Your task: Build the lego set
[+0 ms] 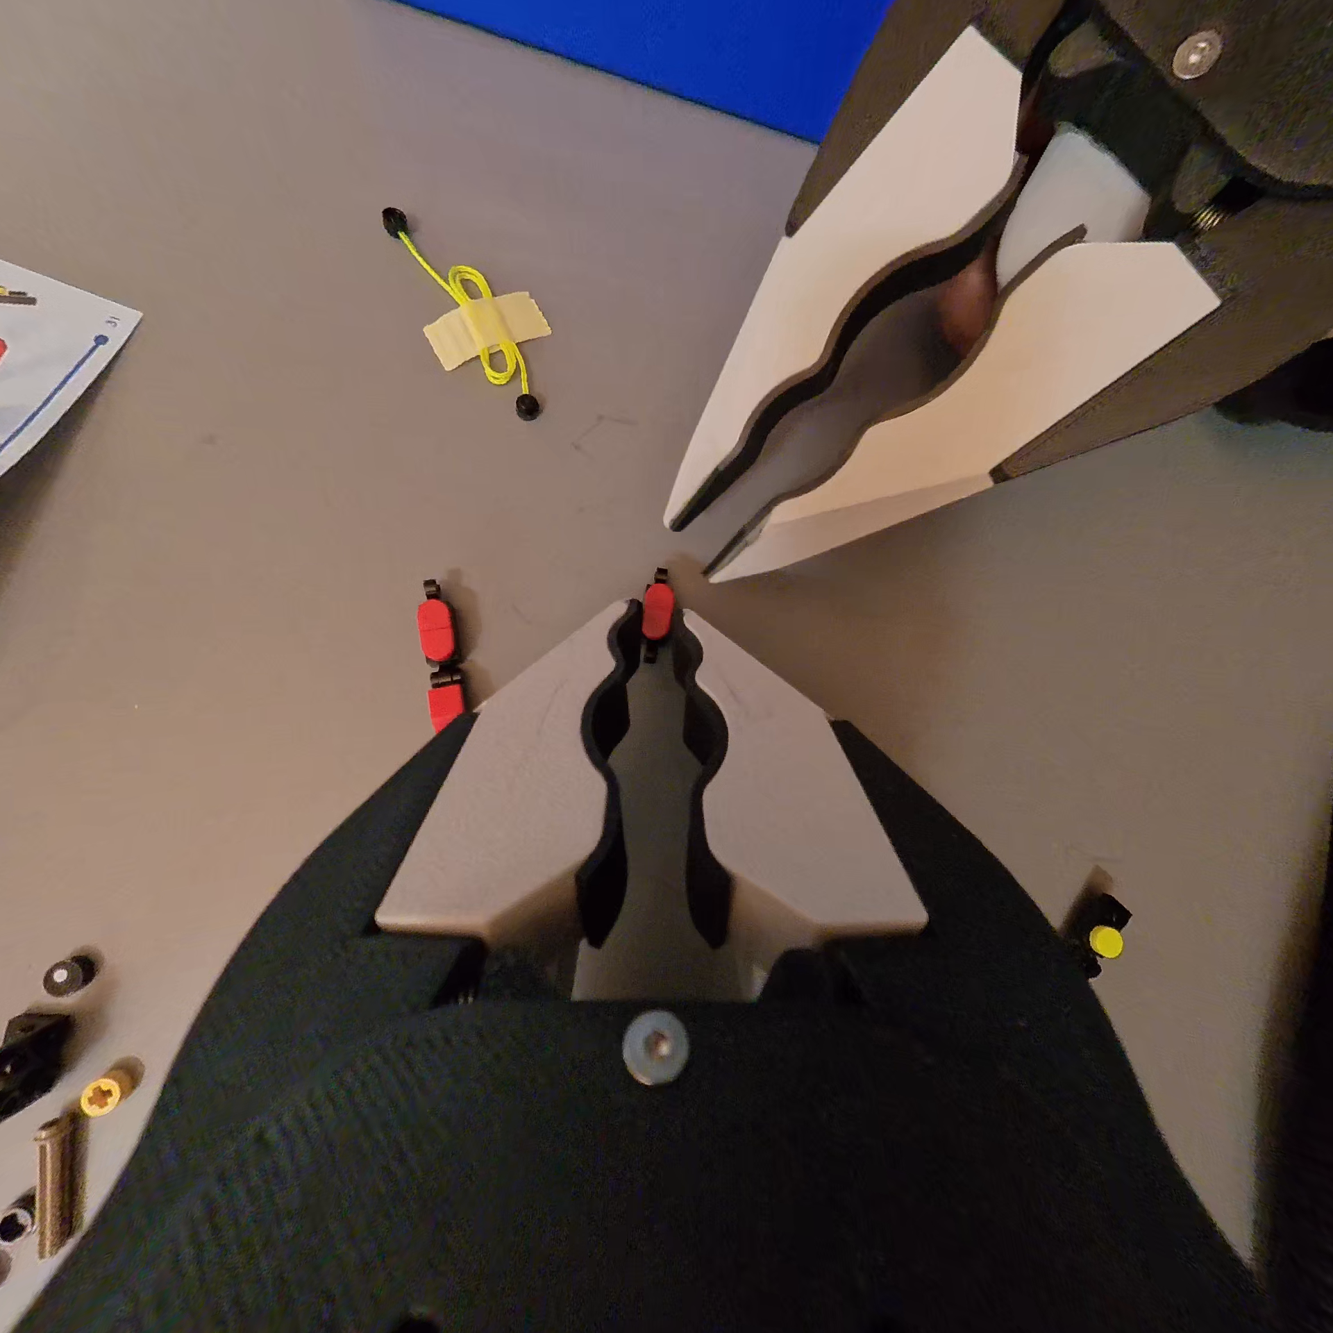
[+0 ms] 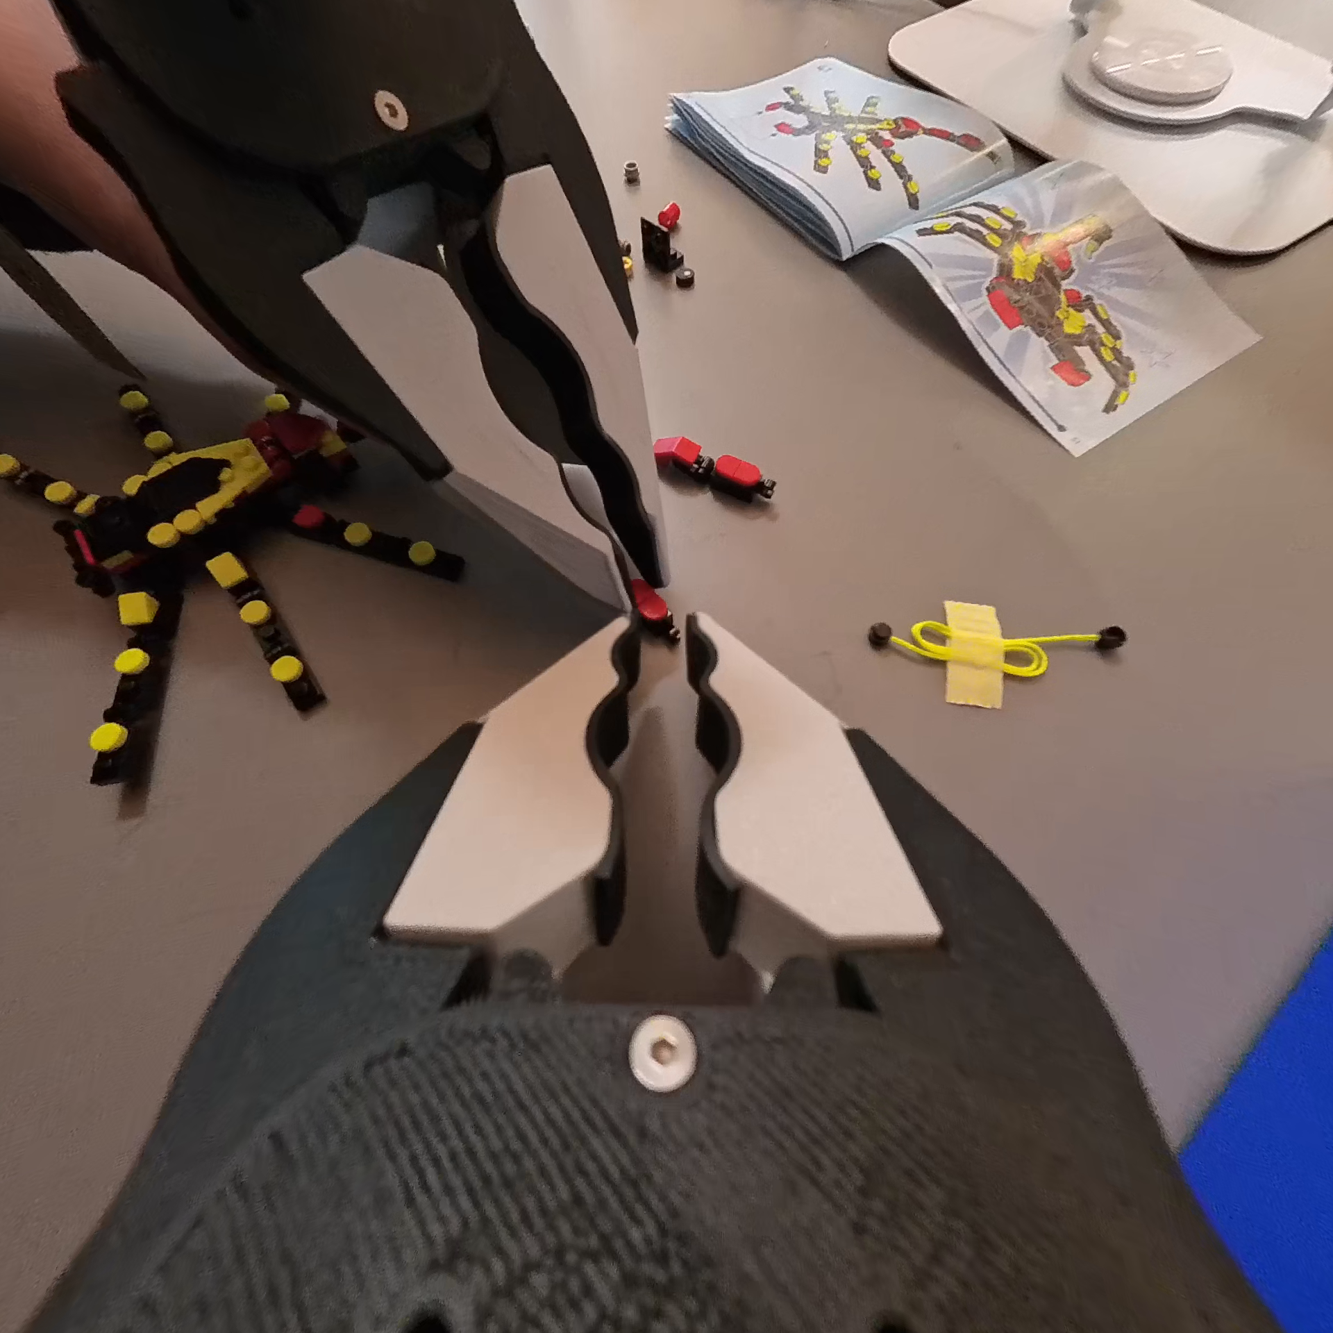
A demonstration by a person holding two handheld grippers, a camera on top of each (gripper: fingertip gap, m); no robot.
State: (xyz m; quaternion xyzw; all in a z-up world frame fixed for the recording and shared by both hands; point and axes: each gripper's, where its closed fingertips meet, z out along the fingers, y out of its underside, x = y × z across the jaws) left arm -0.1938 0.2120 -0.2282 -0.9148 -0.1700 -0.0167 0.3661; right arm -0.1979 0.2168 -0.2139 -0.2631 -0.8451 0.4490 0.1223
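Observation:
My left gripper (image 1: 658,609) is shut on a small red lego piece (image 1: 656,612) with black clip ends and holds it just above the grey table (image 1: 252,505). In the right wrist view the left gripper (image 2: 644,581) comes in from the upper left with the red piece (image 2: 647,600) at its tips. My right gripper (image 2: 662,626) is narrowly open and empty, its tips right at the piece's black end. It also shows in the left wrist view (image 1: 692,550). A black, yellow and red spider model (image 2: 180,505) lies to the left.
A red two-segment leg (image 1: 440,653) lies beside the grippers, also in the right wrist view (image 2: 710,469). A taped yellow string (image 2: 974,649), an open instruction booklet (image 2: 938,216), loose small parts (image 2: 660,238) (image 1: 43,1067), a yellow-studded black piece (image 1: 1103,938) and a grey tray (image 2: 1010,86) are around.

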